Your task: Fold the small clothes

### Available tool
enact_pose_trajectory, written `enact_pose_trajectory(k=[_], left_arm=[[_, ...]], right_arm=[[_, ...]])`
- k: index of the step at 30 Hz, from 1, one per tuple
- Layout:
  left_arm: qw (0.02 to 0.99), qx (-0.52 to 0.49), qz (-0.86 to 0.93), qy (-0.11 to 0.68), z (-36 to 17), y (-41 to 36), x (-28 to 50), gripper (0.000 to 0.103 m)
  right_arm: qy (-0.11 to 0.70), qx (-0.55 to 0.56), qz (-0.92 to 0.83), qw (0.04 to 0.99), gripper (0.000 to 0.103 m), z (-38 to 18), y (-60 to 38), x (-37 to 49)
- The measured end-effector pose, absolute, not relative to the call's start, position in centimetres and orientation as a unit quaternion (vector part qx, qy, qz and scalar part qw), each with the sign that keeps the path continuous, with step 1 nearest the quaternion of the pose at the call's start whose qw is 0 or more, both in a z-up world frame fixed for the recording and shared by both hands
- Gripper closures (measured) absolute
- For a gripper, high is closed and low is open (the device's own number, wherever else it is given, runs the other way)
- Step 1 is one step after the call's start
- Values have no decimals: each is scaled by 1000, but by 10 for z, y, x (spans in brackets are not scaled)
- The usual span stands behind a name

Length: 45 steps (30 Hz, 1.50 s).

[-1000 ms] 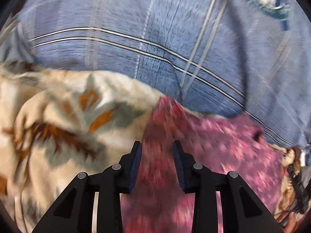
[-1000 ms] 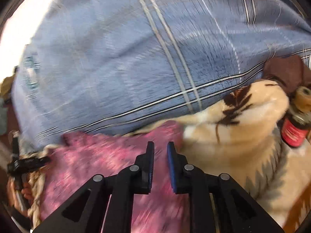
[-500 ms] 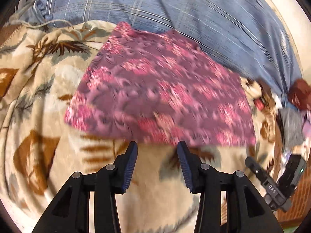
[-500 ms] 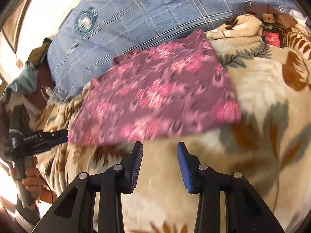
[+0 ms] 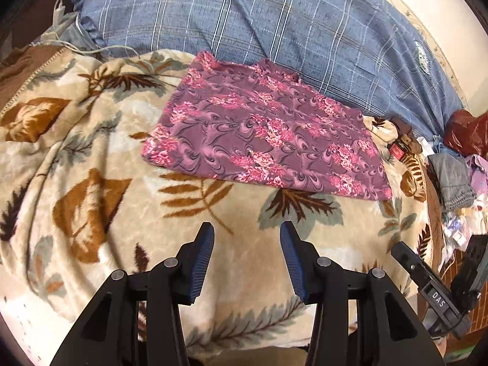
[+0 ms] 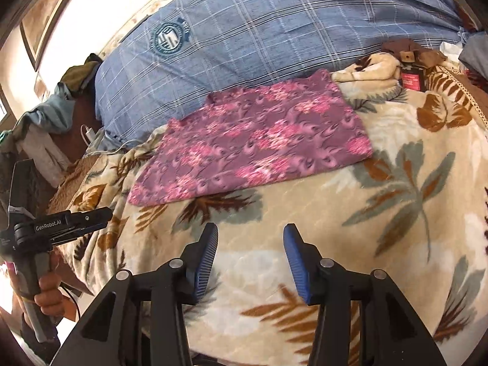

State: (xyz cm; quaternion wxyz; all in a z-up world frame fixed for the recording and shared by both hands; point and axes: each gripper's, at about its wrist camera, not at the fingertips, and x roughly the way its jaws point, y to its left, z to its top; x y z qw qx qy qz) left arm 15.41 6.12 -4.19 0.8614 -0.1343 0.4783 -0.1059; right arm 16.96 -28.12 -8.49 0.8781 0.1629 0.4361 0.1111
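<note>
A pink and purple flowered cloth lies spread flat on a cream blanket with leaf prints, its far edge against a blue checked pillow. My left gripper hovers open over the bare blanket, well short of the cloth's near edge, with nothing between its fingers. My right gripper hangs likewise short of the cloth; its jaws are opening and empty. The left gripper also shows at the left of the right wrist view, held by a hand.
A heap of loose clothes lies at the right edge in the left wrist view. A small red-labelled bottle stands by a crumpled blanket fold. A white charger and cable lie near the pillow's left end. Clothes hang at far left.
Both grippers let go of the flowered cloth at the pillow, opened and pulled back toward the near side. The cloth now lies flat on the blanket.
</note>
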Motion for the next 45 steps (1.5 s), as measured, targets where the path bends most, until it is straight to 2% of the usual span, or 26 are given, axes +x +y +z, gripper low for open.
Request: enact_pose_trajectory(k=[6,9,13,18,29,30,32,34,38,45], left_arm=[[884,-99,-107,444,-13,71,124,57],[893,-94,-97,429,-4,75,113,55],[895,-97,-84,427,3,81,107,55],[893,-78,-63,440,5,77,112,53],[873,-46,-62,481,-25,40,159,50],[872,-47,-64,483,-28,38,163,50],[869,-46,-61,489,-34,33,172,50],[866,-43,-58,496,-42,29,180,50],[855,-36,-35,517,-57,22,197,50],[845,-31,-3,534,-75,15,208,46]], right_arm=[[425,156,124,883,55,-70,-256,168],[420,148,125,887,49,-66,-249,171],[420,148,120,887,47,-70,-248,182],[425,144,91,889,40,-91,-260,189],[475,136,51,868,39,-158,-288,210],[464,139,57,873,38,-159,-289,208],[444,151,79,880,25,-160,-290,202],[435,143,88,885,22,-162,-289,199],[431,141,127,882,0,-163,-284,202],[418,176,142,880,0,-165,-293,201]])
